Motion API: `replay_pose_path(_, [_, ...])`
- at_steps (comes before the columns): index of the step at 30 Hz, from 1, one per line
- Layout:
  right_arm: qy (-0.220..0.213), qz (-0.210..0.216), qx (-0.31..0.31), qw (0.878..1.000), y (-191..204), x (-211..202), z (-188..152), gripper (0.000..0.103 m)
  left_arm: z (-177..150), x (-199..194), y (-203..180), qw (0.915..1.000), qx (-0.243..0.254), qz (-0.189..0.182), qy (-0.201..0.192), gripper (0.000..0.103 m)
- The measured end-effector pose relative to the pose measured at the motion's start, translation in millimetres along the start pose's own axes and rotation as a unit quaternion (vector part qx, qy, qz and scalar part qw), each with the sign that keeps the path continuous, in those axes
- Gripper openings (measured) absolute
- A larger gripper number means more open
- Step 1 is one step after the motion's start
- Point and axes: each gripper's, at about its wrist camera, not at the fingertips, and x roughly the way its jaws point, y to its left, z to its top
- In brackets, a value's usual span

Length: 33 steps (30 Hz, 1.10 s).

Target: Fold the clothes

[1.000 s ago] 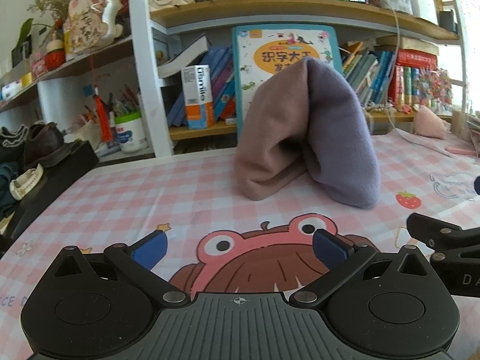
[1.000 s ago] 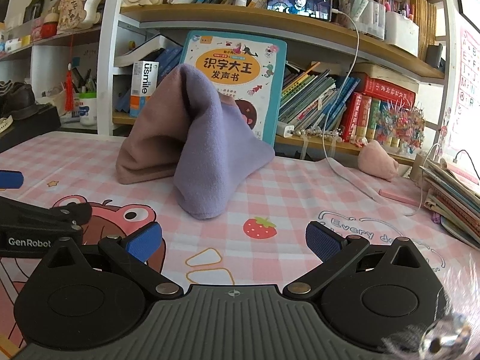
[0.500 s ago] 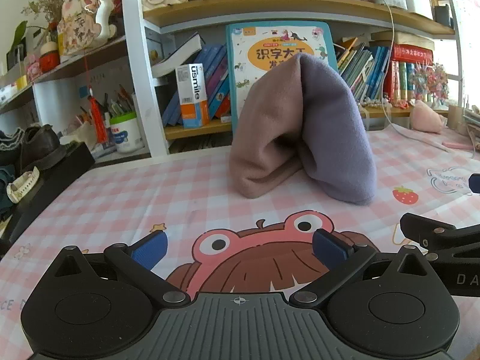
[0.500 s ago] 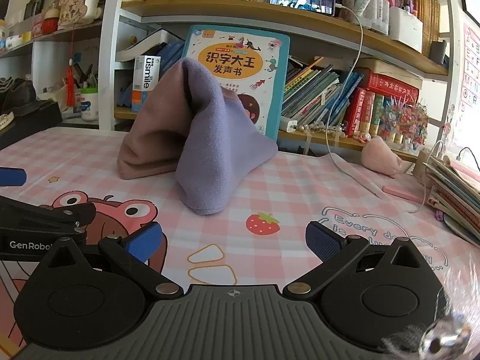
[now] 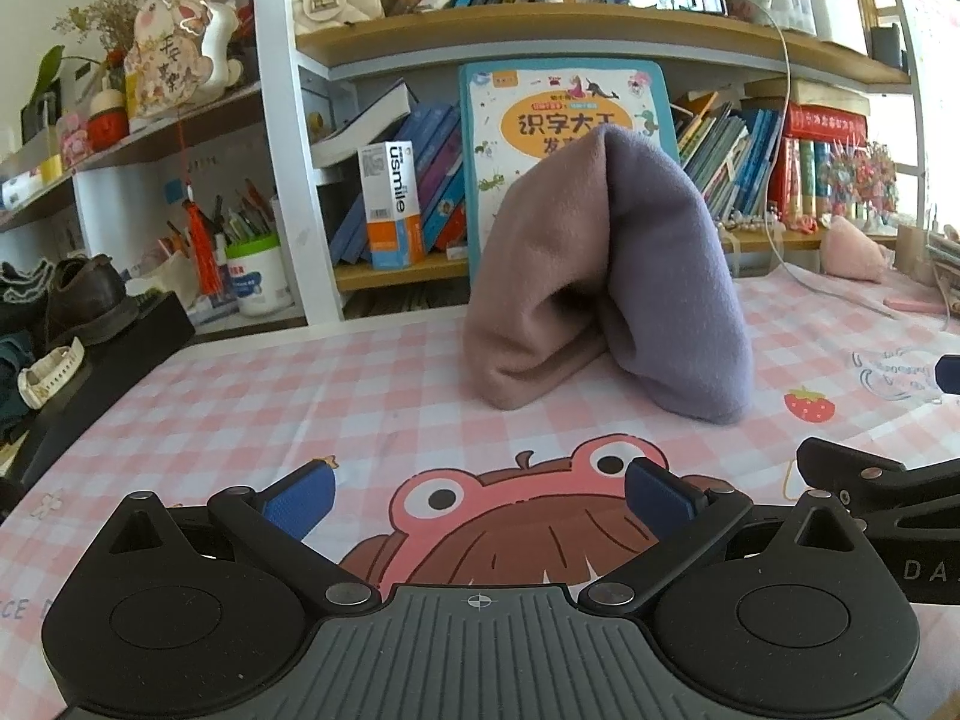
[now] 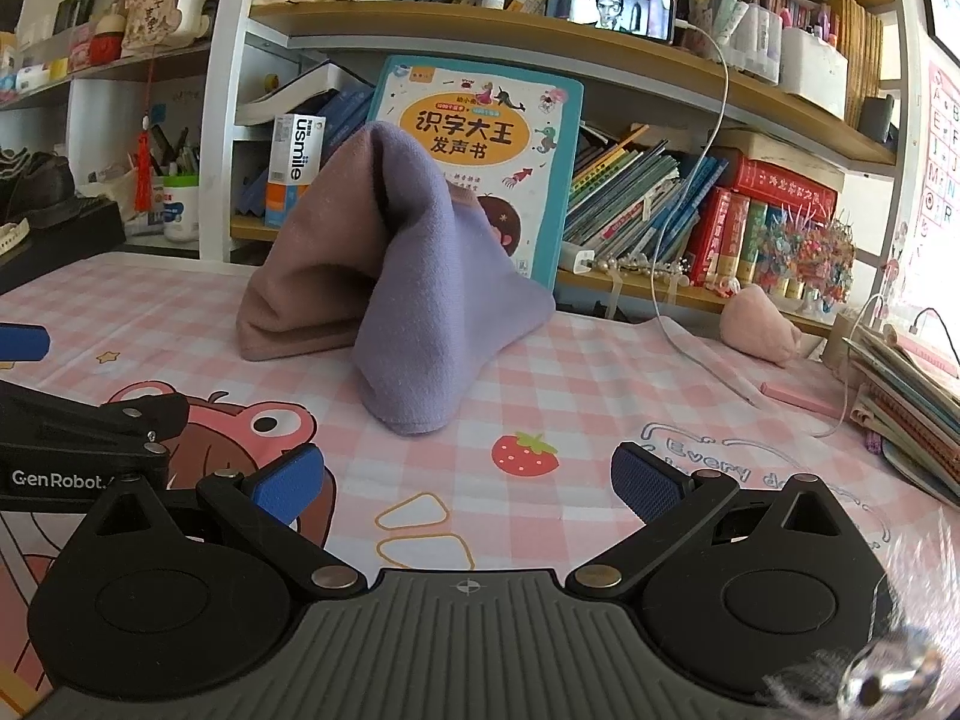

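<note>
On a pink checked tablecloth (image 5: 252, 396), a pink-and-purple garment (image 5: 606, 276) stands in a slumped tent against a children's book (image 5: 558, 102), well ahead of both tools. It looms larger and the shelves sit lower in both wrist views than a second ago, so both grippers have edged closer to it. The left gripper (image 5: 477, 495) and right gripper (image 6: 468, 477) hang low over the cloth side by side, fingers spread wide with nothing between them. That suggests the approach is nearly done and a grasp on the garment's lower hem comes next; no fold is flat yet. On the lower shelf, a white tub (image 5: 255, 276) holds pens and pencils. Higher up at right, a pale bin (image 6: 810, 69) appears to hold bottles, though the fisheye edge blurs them
</note>
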Motion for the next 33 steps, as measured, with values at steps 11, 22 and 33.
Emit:
replay_pose_path(11, [0.017,0.019,0.015,1.0,-0.1,2.0,-1.0,0.103,-1.4,-4.1,5.8,0.9999,0.009,-0.013,-0.007,0.103])
replay_pose_path(22, [0.006,0.028,0.011,1.0,0.9,2.0,6.6,0.103,6.9,-4.2,13.1,0.9999,0.009,-0.008,-0.008,0.103])
replay_pose_path(33, [0.014,0.075,0.053,0.996,-18.3,26.8,30.2,0.081,24.9,10.6,24.7,0.9996,0.018,0.011,-0.021,0.103])
